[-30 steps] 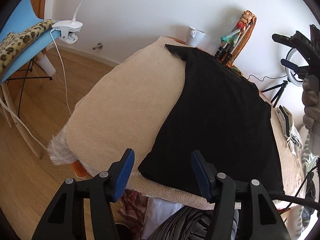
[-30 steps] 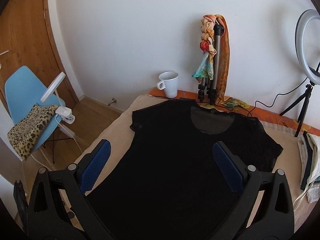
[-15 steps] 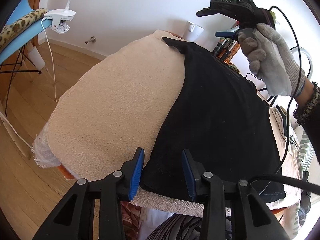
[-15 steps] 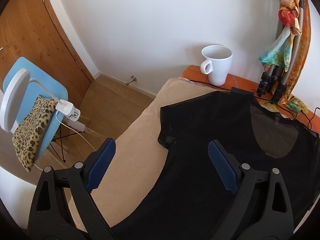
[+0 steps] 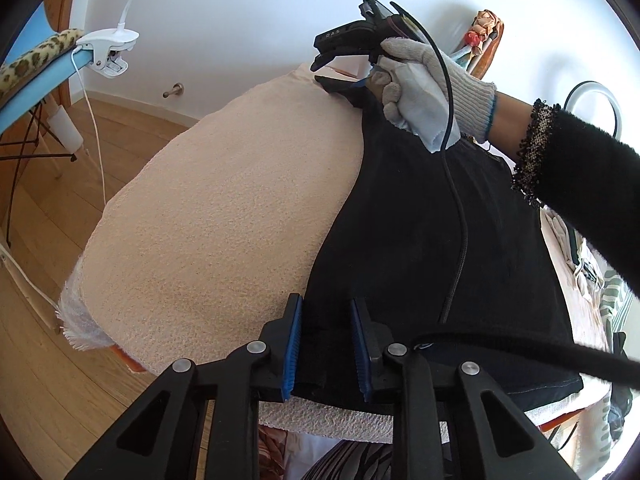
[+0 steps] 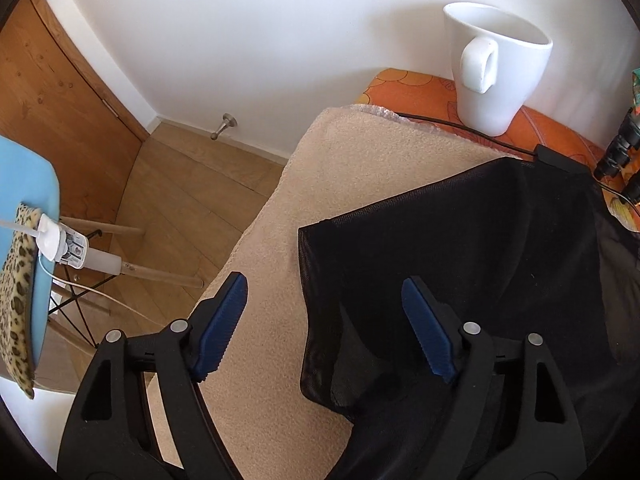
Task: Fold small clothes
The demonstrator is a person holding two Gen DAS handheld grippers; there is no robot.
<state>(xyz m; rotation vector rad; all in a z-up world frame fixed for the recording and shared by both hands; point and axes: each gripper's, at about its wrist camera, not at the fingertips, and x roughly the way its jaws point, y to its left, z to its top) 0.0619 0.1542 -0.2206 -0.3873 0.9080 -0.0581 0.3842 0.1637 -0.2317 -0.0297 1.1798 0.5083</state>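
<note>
A black T-shirt (image 5: 432, 240) lies flat on a beige towel (image 5: 224, 208) spread over the table. My left gripper (image 5: 326, 346) sits at the shirt's near left hem corner, its blue pads partly closed with the hem between them. My right gripper (image 6: 324, 328) is open over the shirt's left sleeve (image 6: 440, 248) at the far end, one pad over the towel (image 6: 360, 168), one over the fabric. In the left wrist view the right gripper (image 5: 324, 70) is held by a white-gloved hand (image 5: 420, 88) above that sleeve.
A white mug (image 6: 496, 68) stands on an orange cloth (image 6: 412, 88) at the table's far corner. A cable (image 6: 460, 128) runs along the towel edge. A blue chair with a leopard cushion (image 6: 16, 288) and a clip lamp (image 5: 108, 50) stand left on the wood floor.
My left gripper has closed in on the near hem corner and narrowed. My right gripper has travelled forward and left, down toward the far left sleeve.
</note>
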